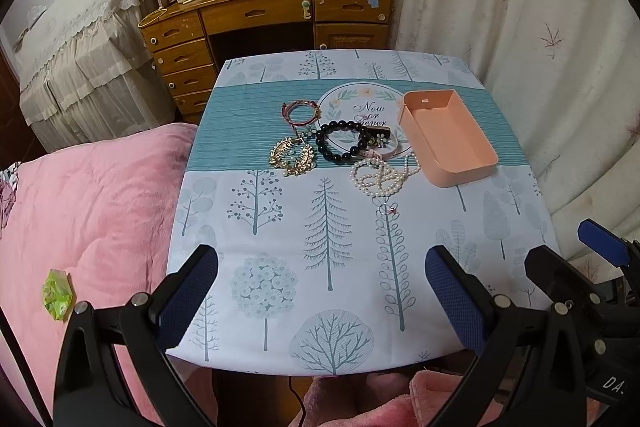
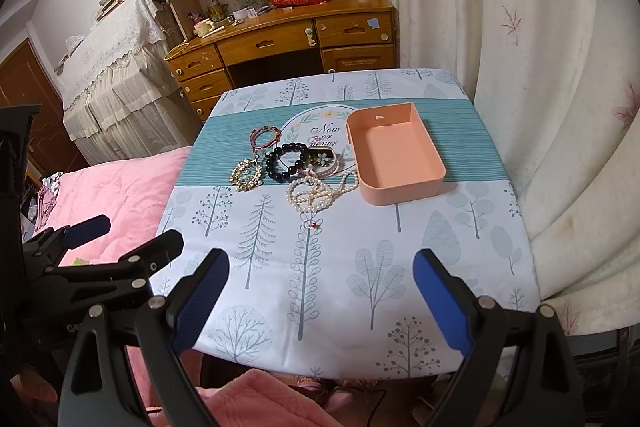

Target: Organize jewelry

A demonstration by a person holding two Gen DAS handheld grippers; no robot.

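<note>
on the table (image 1: 280,227), five bracelets (image 1: 340,147), one tray (image 1: 448,135).

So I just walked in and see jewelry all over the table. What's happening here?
A person holds a gripper in each hand, and both the left gripper and the right gripper hover open over the near edge of the table, holding nothing. The pink tray is empty. Beside it lie a pearl necklace, a black bead bracelet, a gold bracelet and other pieces, all untouched. Sorting has not started.
</note>
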